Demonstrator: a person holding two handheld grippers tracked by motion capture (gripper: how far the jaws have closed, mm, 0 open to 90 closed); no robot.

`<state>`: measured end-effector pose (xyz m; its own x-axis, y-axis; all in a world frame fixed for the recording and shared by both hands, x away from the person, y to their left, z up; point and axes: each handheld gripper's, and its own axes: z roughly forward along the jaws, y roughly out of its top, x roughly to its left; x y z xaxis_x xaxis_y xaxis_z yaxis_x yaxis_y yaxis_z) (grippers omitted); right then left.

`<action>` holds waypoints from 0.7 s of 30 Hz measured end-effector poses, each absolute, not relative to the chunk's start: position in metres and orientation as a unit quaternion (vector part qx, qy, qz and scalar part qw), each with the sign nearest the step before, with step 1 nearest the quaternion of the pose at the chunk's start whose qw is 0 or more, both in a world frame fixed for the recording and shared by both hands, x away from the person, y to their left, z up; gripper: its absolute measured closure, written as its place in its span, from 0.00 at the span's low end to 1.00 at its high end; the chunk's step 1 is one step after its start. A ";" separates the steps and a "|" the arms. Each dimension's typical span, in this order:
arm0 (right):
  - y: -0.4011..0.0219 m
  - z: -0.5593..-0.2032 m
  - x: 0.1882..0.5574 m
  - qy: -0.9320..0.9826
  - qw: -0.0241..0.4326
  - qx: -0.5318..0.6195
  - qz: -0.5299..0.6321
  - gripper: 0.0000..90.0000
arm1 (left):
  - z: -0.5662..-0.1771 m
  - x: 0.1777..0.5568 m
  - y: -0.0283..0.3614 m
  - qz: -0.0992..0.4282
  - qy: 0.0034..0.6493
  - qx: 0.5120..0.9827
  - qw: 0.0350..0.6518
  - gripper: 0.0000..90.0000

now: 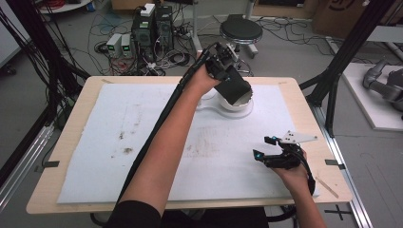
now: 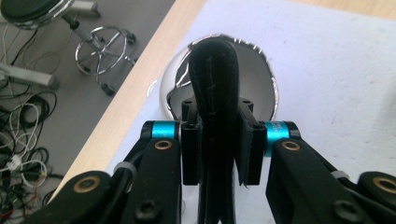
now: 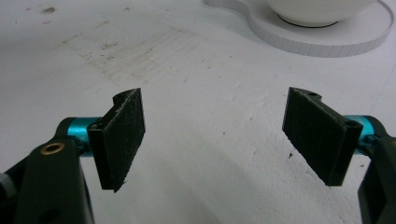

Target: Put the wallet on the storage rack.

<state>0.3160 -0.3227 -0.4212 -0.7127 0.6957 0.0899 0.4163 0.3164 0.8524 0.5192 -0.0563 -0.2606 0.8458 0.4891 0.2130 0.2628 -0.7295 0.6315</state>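
Observation:
My left gripper is at the far middle of the table, shut on a flat black folded piece that tilts down over a white bowl. In the left gripper view the black piece stands edge-on between the jaws of the left gripper, its upper end above the bowl's shiny inside. The bowl rests on a flat white base. My right gripper lies low near the front right, open, with nothing between the jaws of the right gripper.
A white mat with brownish stains covers most of the wooden table. Beyond the far edge are a stool, computer boxes and loose cables on the floor. Black frame posts stand at the table's right.

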 end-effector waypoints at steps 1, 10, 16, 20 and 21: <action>-0.323 -0.421 0.315 0.797 0.148 0.348 0.470 0.24 | -0.261 0.520 -0.056 0.188 0.210 0.909 0.307 0.81; -0.321 -0.421 0.316 0.800 0.143 0.339 0.474 0.24 | -0.251 0.519 -0.045 0.218 0.227 0.894 0.320 0.67; -0.319 -0.420 0.315 0.798 0.143 0.339 0.477 0.24 | -0.244 0.519 -0.038 0.243 0.235 0.885 0.319 0.60; -0.317 -0.419 0.316 0.799 0.143 0.337 0.478 0.24 | -0.248 0.522 -0.040 0.260 0.247 0.885 0.296 0.61; -0.316 -0.419 0.316 0.799 0.143 0.336 0.478 0.24 | -0.251 0.522 -0.042 0.265 0.250 0.885 0.289 0.62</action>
